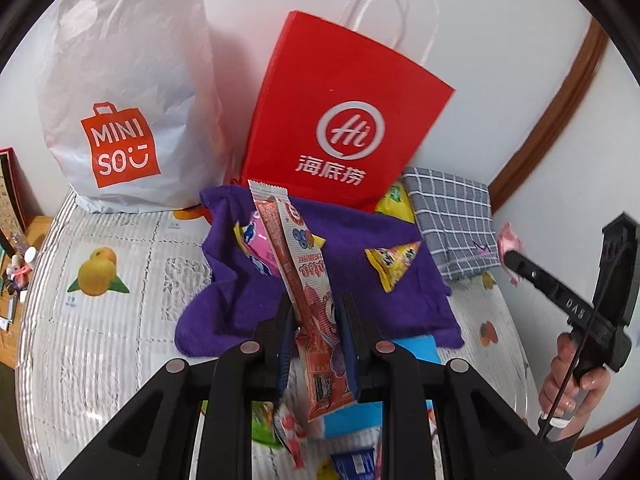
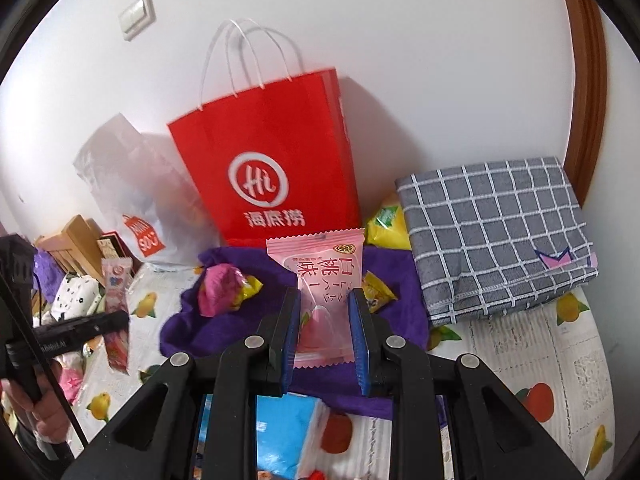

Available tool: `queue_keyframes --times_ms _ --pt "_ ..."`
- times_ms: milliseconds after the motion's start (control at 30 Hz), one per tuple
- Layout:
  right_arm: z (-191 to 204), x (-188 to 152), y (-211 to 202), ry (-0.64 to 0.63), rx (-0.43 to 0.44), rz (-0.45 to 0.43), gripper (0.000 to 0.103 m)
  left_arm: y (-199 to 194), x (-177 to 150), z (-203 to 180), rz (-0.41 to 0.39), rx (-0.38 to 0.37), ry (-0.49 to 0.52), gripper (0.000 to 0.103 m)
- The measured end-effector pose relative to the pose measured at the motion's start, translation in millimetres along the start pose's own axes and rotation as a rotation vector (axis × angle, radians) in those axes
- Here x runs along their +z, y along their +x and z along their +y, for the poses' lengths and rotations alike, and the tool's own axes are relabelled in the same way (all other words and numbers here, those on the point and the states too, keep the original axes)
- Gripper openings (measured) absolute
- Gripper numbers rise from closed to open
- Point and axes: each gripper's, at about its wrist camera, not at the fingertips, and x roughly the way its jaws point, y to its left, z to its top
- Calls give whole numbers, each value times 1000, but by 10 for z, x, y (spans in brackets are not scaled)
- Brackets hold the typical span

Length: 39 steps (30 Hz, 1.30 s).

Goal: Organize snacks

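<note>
My left gripper [image 1: 316,316] is shut on a long red snack stick packet [image 1: 300,264], held upright above a purple cloth [image 1: 360,280]. On that cloth lie a pink-and-blue snack pack [image 1: 256,248] and a yellow triangular snack [image 1: 394,262]. My right gripper [image 2: 324,312] is shut on a pink peach-flavour candy packet [image 2: 320,276]. Beyond it a crumpled pink wrapper [image 2: 218,288] and a small yellow snack [image 2: 376,288] rest on the purple cloth [image 2: 188,332]. A red paper bag [image 1: 340,120] [image 2: 272,160] stands against the wall behind the cloth. The left gripper with its red packet [image 2: 116,312] shows at the left of the right wrist view.
A white Miniso plastic bag [image 1: 120,100] stands left of the red bag. A folded grey checked cloth [image 2: 492,232] lies at the right, a yellow packet [image 2: 388,224] beside it. Blue packets [image 2: 284,428] and small snacks lie near the table's front. The tablecloth [image 1: 100,320] has a fruit print.
</note>
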Motion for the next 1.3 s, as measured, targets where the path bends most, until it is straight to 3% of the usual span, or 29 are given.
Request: queue_keyframes --times_ms 500,1067,1300 --pt "-444 -330 872 84 16 91 24 608 214 347 64 41 -33 21" --pt "-507 -490 1189 99 12 157 24 1200 183 427 156 88 -30 21" --pt "-532 -532 1228 86 8 175 25 1286 152 299 181 14 1 21"
